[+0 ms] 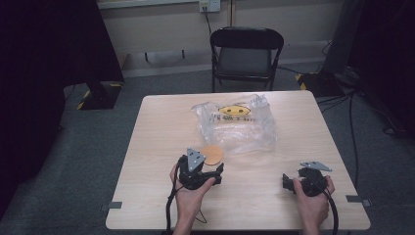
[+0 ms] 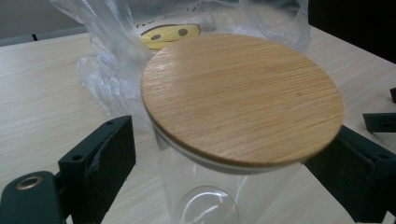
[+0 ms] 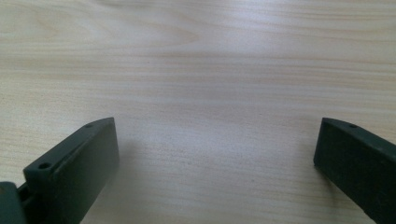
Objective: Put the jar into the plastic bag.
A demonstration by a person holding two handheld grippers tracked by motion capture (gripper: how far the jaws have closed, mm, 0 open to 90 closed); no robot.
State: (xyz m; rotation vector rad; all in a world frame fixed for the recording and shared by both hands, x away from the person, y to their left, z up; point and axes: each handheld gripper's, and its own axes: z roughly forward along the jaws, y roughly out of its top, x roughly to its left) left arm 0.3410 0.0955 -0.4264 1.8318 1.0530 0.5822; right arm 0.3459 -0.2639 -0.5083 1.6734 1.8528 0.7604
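A: From the high view?
B: Pale wooden surface (image 1: 156,196) on grey carpet, black chair (image 1: 246,51) beyond. Plastic bag (image 1: 240,125) at the far middle.

A: Left gripper view?
B: Left tongs (image 2: 224,154) straddle the glass jar (image 2: 210,196) near the bag, the left pad not touching.

A: Right gripper view?
B: Right tongs (image 3: 215,158) gape over bare wood.

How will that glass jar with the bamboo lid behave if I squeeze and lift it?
The glass jar looks smooth and clear, so probably slippery and fragile. It appears empty, likely light. The bamboo lid overhangs the rim and may shift or lift off if the jar is tilted.

Each black claw (image 1: 213,172) trails a black cable and carries a grey three-cornered plate.
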